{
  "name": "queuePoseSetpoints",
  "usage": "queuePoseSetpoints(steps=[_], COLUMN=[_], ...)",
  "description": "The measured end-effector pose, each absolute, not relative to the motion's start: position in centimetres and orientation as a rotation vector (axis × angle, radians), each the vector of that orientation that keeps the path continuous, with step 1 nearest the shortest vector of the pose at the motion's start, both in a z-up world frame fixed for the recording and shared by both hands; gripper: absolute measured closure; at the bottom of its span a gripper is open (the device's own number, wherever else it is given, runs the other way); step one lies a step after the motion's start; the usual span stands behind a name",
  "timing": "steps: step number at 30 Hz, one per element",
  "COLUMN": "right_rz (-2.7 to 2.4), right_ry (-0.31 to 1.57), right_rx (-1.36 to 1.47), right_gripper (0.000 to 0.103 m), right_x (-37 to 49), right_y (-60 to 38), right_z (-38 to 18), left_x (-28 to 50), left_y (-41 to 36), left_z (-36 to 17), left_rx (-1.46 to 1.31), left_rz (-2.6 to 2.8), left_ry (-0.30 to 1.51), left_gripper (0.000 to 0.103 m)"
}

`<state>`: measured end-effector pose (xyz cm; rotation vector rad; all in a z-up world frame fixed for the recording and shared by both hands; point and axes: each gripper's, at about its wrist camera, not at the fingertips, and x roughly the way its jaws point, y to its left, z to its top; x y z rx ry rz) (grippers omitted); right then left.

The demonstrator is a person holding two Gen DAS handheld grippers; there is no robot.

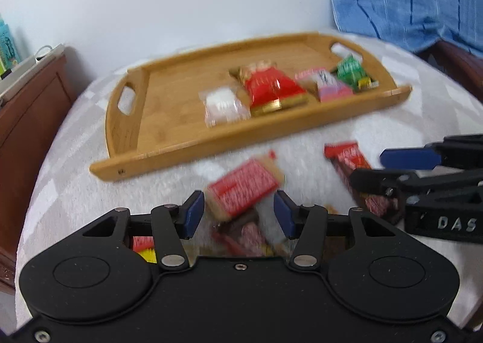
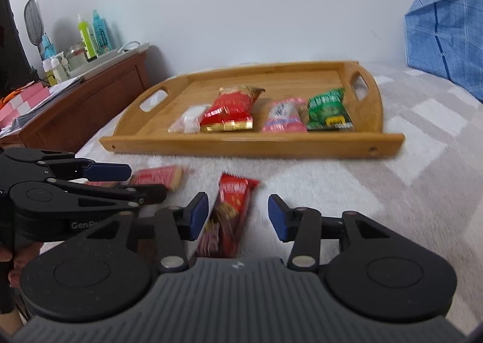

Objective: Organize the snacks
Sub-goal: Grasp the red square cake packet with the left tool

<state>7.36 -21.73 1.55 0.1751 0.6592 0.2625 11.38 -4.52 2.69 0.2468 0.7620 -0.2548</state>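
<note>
right gripper [image 2: 238, 213]: jaws apart | red snack bar [image 2: 232, 207] between, nearer left pad

"DAS" on right gripper [image 1: 366, 168]; "GenRo" on left gripper [image 2: 145, 181]

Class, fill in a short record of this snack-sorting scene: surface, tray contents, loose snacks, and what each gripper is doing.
surface: white blanket
tray: wooden tray holding four packets in a row: white, red-and-gold, pink, green
loose snacks: dark red bar; red biscuit pack
left gripper: jaws either side of the red biscuit pack, grip unclear
right gripper: open over the dark red bar
</note>
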Motion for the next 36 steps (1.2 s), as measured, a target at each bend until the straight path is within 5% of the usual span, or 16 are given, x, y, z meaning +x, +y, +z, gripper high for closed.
queuePoseSetpoints(steps=[15,18,21,22,23,27,30,36], right_rz=[0.229,0.214,0.213,0.214,0.211,0.208,0.194,0.161], right_ry=[0.657,0.65,0.638,0.634,0.629,0.629,0.615,0.611], right_rx=[0.159,0.162,0.172,0.176,0.177,0.205,0.235,0.279], right_gripper=[0.042,0.05,0.072,0.072,0.073,0.075,0.089,0.087], right_x=[7.5,7.7,7.7,7.7,7.6,7.8,7.7,7.4], right_y=[-21.5,-21.5,-21.7,-21.7,-21.7,-21.9,-22.5,-23.2], right_z=[1.2,1.2,1.2,1.3,1.3,1.3,1.4,1.2], left_x=[13.7,13.9,13.5,13.4,13.2,12.8,12.7,12.2], left_y=[-5.4,-5.6,-6.1,-6.3,-6.4,-6.9,-6.9,-6.9], left_z=[2.2,2.1,2.4,2.4,2.5,3.4,3.7,3.3], left_rx=[0.236,0.196,0.194,0.199,0.202,0.198,0.186,0.22], left_rz=[-0.228,-0.238,-0.215,-0.208,-0.209,-0.187,-0.184,-0.188], left_ry=[0.71,0.727,0.719,0.713,0.699,0.675,0.669,0.684], left_gripper=[0.041,0.054,0.06,0.064,0.082,0.09,0.091,0.075])
